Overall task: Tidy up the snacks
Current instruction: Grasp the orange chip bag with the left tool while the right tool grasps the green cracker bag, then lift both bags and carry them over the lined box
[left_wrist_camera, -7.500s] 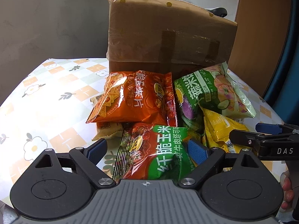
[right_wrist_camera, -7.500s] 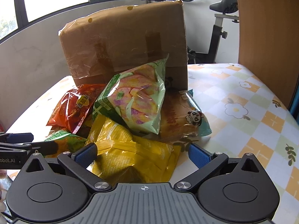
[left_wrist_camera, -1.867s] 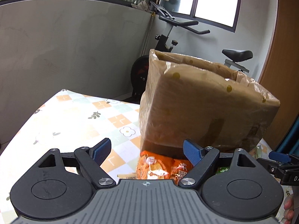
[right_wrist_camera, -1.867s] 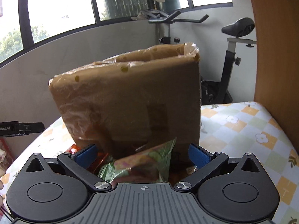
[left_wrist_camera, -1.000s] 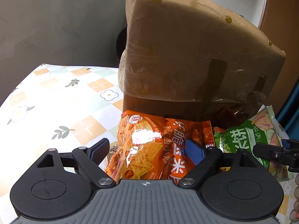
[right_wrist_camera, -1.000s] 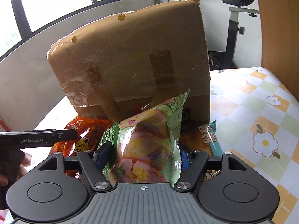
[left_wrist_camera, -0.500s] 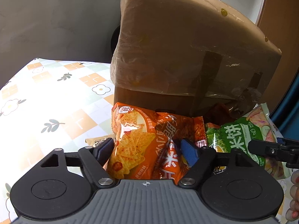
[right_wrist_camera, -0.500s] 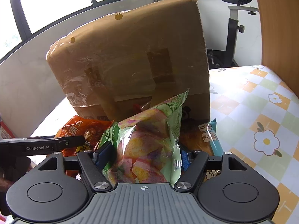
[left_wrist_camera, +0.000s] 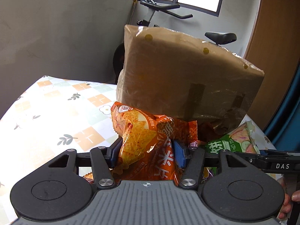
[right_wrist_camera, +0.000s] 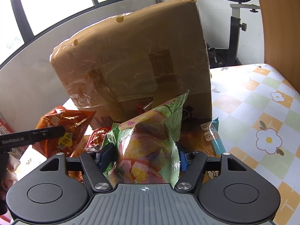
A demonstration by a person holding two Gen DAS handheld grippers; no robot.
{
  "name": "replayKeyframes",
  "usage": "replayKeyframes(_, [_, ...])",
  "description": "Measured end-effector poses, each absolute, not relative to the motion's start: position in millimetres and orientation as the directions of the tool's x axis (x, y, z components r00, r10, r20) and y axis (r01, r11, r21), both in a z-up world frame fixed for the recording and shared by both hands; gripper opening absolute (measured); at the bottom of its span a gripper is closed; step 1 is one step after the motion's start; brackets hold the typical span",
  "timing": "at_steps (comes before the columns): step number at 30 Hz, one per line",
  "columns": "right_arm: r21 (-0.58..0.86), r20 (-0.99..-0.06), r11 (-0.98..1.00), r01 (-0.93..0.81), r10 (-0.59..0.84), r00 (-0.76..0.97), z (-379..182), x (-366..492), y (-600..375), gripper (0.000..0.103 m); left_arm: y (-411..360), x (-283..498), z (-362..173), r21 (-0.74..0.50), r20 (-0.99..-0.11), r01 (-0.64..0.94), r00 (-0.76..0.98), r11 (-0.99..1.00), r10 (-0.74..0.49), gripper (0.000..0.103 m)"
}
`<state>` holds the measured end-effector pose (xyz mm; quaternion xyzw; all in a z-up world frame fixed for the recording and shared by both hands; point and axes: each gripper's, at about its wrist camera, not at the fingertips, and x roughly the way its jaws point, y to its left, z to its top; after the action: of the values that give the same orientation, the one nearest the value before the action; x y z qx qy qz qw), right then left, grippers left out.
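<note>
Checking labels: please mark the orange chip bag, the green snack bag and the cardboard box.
orange chip bag [left_wrist_camera: 142, 142]: left wrist view, front panel.
green snack bag [right_wrist_camera: 144, 150]: right wrist view, middle of front.
cardboard box [right_wrist_camera: 135, 56]: right wrist view, wrapped front face.

Ahead of us a grey wall [left_wrist_camera: 56, 37] under bright windows [right_wrist_camera: 52, 1], an exercise bike [left_wrist_camera: 215, 35] behind, wooden panel [right_wrist_camera: 277, 28] to our right

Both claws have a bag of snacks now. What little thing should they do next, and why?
Probably lift the orange chip bag a little higher toward the top of the cardboard box. The left claw is closing with the bag between its blue pads, and the box rises well above it. The right claw holds the green snack bag and could wait its turn.
</note>
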<state>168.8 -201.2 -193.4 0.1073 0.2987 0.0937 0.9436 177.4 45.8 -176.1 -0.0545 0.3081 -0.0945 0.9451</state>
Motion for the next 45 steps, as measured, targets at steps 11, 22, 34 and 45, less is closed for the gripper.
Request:
replayKeyframes(11, [0.260, -0.486, 0.961, -0.090, 0.211, 0.848, -169.6, 134.7, -227.6, 0.060, 62.1, 157.9, -145.6, -0.184, -0.510, 0.085, 0.843, 0.979, -0.169, 0.060])
replayKeyframes(22, [0.287, -0.288, 0.952, -0.109, 0.194, 0.938, -98.0, 102.0, -266.6, 0.060, 75.5, 140.7, -88.9, -0.166, -0.386, 0.069, 0.914, 0.984, -0.129, 0.060])
replayKeyframes(34, [0.244, -0.063, 0.948, -0.206, 0.228, 0.972, -22.8, 130.3, -281.2, 0.060, 48.6, 164.8, -35.4, -0.095, -0.246, 0.144, 0.955, 0.985, -0.164, 0.060])
replayKeyframes(45, [0.014, -0.104, 0.987, -0.161, 0.161, 0.981, -11.0, 240.6, -242.5, 0.059, -11.9, 251.3, -28.7, 0.059, -0.238, 0.188, 0.956, 0.980, -0.169, 0.060])
